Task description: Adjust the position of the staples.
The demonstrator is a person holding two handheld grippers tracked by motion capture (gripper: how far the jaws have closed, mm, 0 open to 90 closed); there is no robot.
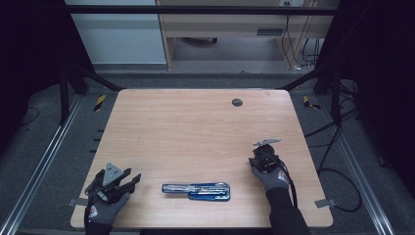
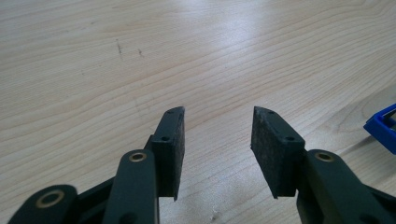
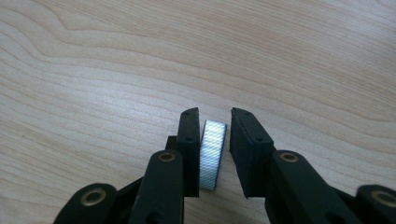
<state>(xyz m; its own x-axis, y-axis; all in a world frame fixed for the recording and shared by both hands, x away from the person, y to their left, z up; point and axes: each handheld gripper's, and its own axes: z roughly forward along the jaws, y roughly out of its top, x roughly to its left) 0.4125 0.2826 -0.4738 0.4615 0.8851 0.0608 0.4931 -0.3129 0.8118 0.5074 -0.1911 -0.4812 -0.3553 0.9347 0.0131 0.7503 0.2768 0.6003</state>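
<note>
The staple strip (image 3: 212,154), a small silver ribbed block, lay on the table (image 1: 195,132) between the jaws of the right gripper (image 3: 214,122), just beside the left-hand pad (image 3: 189,154) as the right gripper view showed it. A sliver of gap stood on the other side, toward the other pad. So the jaws stood narrow around the strip, not yet clamped: a pick-up in hand, not done. Whether the near pad actually touched the strip was too close to call.

In the high view the right gripper (image 1: 264,159) sat at the right side of the table, pointing down, in a gloved hand (image 1: 274,177); the strip itself was too small to make out there.

The stapler (image 1: 196,191), blue base with its metal top swung open, lay flat near the front edge, between the two hands and well apart from the right gripper. Its blue corner (image 2: 383,128) peeked in at the right of the left gripper view.

The left gripper (image 2: 218,135) hovered low over bare wood, jaws wide, nothing between them. In the high view it rested at the front left corner (image 1: 128,180).

Judgement: the stapler looked opened and ready for loading. Left to do: close on the strip, lift it, carry it over to the stapler, seat it in the channel, shut the top. The left gripper would likely need to steady the stapler. Early-to-middle stage.
</note>
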